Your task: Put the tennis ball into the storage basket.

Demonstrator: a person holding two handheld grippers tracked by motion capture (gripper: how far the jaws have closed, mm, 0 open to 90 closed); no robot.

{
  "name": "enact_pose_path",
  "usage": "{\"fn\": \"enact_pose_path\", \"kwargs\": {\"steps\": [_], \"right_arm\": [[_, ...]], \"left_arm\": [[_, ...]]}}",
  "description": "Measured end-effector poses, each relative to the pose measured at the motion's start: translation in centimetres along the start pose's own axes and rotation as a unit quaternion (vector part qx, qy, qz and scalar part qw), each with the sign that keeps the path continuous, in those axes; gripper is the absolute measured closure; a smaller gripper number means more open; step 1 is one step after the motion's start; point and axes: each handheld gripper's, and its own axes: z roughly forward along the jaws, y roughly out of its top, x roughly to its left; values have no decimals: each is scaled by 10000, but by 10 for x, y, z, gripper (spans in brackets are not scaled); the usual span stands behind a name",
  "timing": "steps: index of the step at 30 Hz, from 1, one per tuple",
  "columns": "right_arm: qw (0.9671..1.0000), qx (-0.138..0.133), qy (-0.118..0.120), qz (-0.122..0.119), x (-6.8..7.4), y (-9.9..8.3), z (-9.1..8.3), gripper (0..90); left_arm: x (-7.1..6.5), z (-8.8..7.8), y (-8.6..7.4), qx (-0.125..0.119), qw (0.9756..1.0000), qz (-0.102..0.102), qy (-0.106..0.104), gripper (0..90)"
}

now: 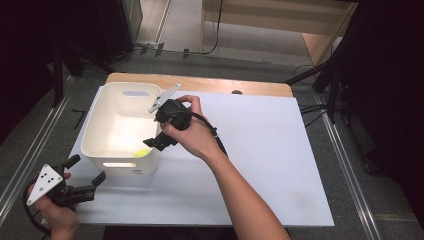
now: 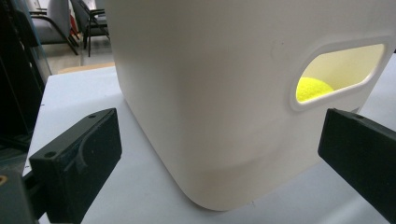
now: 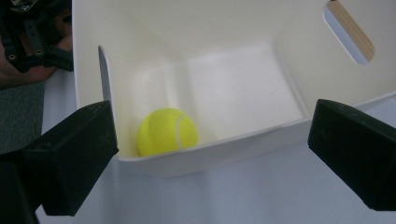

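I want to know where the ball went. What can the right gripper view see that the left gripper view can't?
The right gripper view looks down into the white bin: its floor, the whole yellow tennis ball in a near corner, and the other hand-held gripper beyond the rim. The left gripper view sees the bin's outer wall, chairs in the background, and just a bit of the ball through the handle slot. Both share the bin, the ball, the white table top and open black jaws.

A yellow-green tennis ball (image 3: 167,131) with a pale curved seam lies in a cream-white bin (image 1: 102,127). The table (image 1: 280,165) is white, its far edge bare light wood. Black grippers carry grey plates.
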Motion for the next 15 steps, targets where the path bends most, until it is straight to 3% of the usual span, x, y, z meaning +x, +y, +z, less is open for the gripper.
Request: {"fn": "enact_pose_path", "kwargs": {"steps": [15], "right_arm": [[9989, -224, -295, 284, -6, -35, -21, 0]], "left_arm": [[0, 0, 0, 11, 10000, 13, 2, 0]]}}
